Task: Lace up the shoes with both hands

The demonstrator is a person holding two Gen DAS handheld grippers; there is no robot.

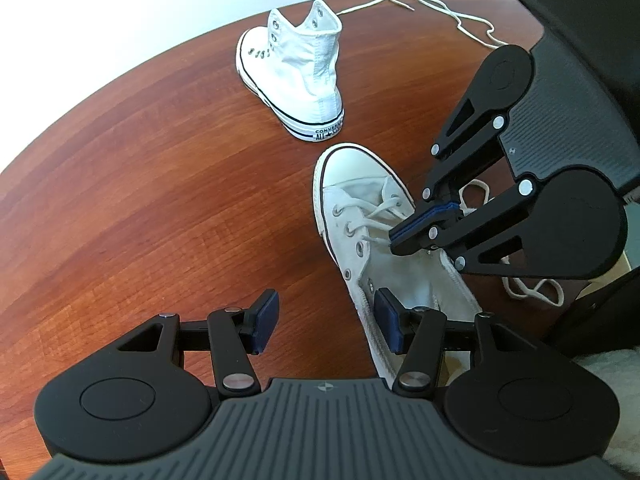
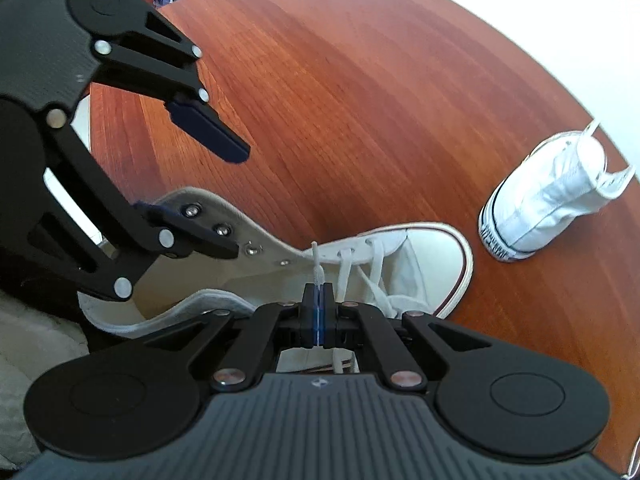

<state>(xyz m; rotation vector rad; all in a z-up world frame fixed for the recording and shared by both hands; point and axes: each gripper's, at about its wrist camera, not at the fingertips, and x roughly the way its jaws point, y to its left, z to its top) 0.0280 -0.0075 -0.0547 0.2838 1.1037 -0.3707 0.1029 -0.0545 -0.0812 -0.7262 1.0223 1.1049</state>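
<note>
A worn white high-top shoe [image 1: 352,188] lies on the wooden table [image 1: 140,180], toe away from me, with its lower eyelets laced. My right gripper [image 1: 400,240] is shut on the lace end over the shoe's tongue. In the right wrist view the lace tip [image 2: 316,272] sticks up from the closed pads of the right gripper [image 2: 318,300]. My left gripper [image 1: 326,320] stands open astride the shoe's left eyelet flap [image 2: 264,240], one finger inside the collar and the other over the table. The pads do not press on the flap.
A second, unlaced white high-top [image 1: 296,64] stands farther back, heel toward me, also seen at the right as the second high-top [image 2: 548,196]. A loose white lace [image 1: 440,4] trails near the table's far edge. Lace loops [image 1: 532,292] lie to the right of the near shoe. Grey fabric [image 2: 32,340] lies at the near edge.
</note>
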